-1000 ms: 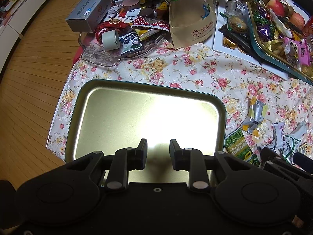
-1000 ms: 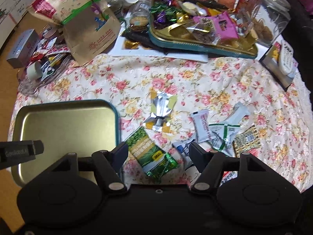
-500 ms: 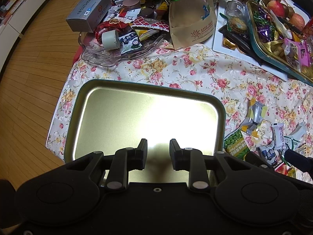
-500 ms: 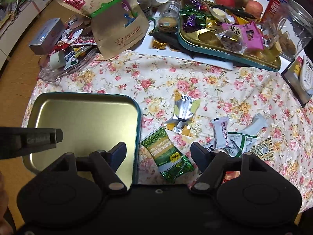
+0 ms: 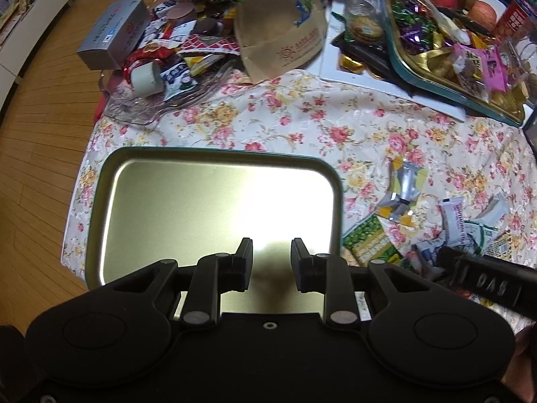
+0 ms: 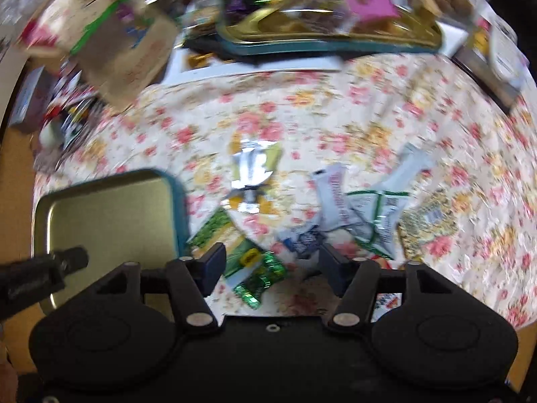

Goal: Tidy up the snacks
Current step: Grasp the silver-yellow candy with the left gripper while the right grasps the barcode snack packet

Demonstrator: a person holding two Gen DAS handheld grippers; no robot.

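The right gripper (image 6: 270, 263) hangs with its jaws spread wide and empty just above a green snack packet (image 6: 240, 250) on the floral worktop (image 6: 302, 114), in a blurred view. The left gripper (image 5: 271, 262) holds nothing, its jaws a narrow gap apart, over the gold tray (image 5: 110, 181). Just right of the tray lie the green packet (image 5: 369, 240), a silver wrapper (image 5: 404, 184) and white sachets (image 5: 453, 215).

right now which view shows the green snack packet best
The right wrist view: the green snack packet lies whole just ahead of the open right gripper, though blurred. The left wrist view is sharper, but its own gripper body hides the packet's near end.
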